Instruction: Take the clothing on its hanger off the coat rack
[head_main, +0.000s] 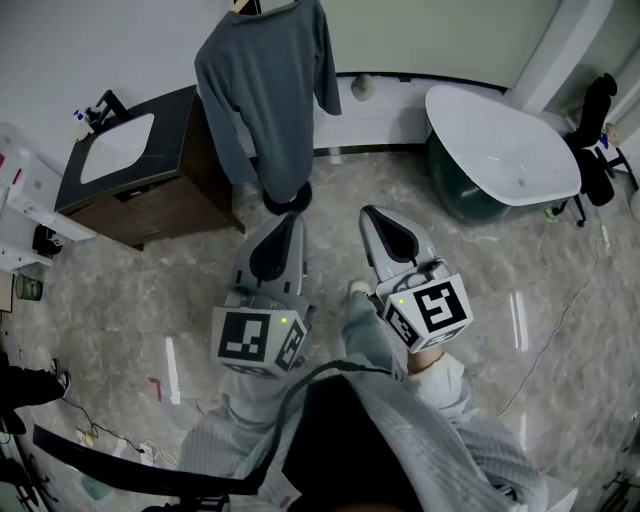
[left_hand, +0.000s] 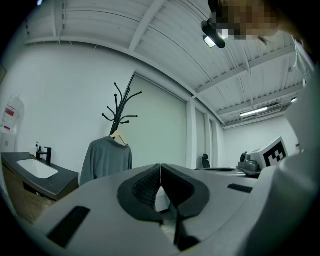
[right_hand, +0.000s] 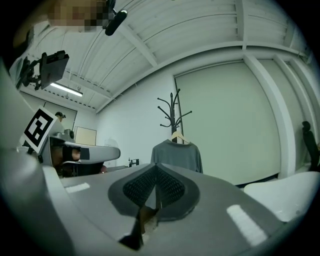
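A grey long-sleeved top (head_main: 268, 95) hangs on a wooden hanger (head_main: 246, 5) from a black coat rack (left_hand: 121, 107), straight ahead of me. The top (left_hand: 106, 159) and hanger (left_hand: 119, 137) show in the left gripper view. In the right gripper view the top (right_hand: 177, 154) hangs under its hanger (right_hand: 178, 137) on the rack (right_hand: 173, 111). My left gripper (head_main: 289, 222) is shut and empty, a short way in front of the top's hem. My right gripper (head_main: 372, 216) is shut and empty, to the right of it. Both are well short of the hanger.
A dark vanity with a white sink (head_main: 120, 147) stands left of the rack. A white bathtub (head_main: 500, 150) sits at the right, with a black chair (head_main: 598, 120) beyond it. The floor (head_main: 150, 300) is marble tile; cables lie at lower left.
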